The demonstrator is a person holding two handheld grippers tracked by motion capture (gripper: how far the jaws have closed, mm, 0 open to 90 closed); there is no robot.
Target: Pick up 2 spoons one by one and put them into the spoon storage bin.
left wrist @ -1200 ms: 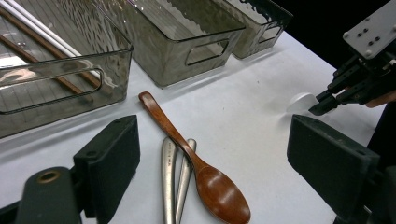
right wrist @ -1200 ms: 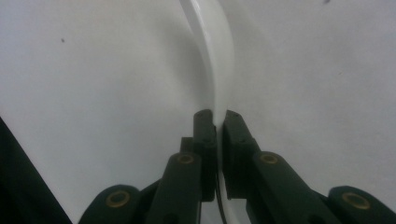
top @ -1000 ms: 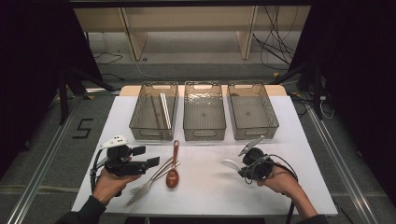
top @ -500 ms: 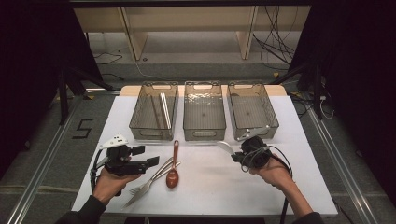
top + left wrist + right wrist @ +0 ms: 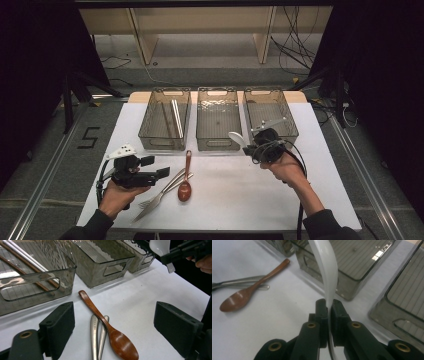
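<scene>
we hold a white spoon (image 5: pixel 236 137) clamped in our right hand-held gripper (image 5: pixel 250 146), just in front of the middle bin (image 5: pixel 216 142).

taking the middle bin as our landmark: the white spoon is lifted off the table (image 5: pixel 320 195) at that bin's near right corner, its handle pinched between the closed jaws and its bowl pointing toward the bin, with the right-hand bin (image 5: pixel 292 131) just beyond our right hand (image 5: pixel 284 167). our left hand-held gripper (image 5: pixel 162 172) sits low to the near left of the middle bin, jaws spread apart and holding nothing. between it and the bin lie a brown wooden spoon (image 5: pixel 185 181) and two metal utensils (image 5: pixel 161 194) touching its side. the bin left of the middle one (image 5: pixel 150 142) holds a few long sticks (image 5: pixel 176 117).
</scene>
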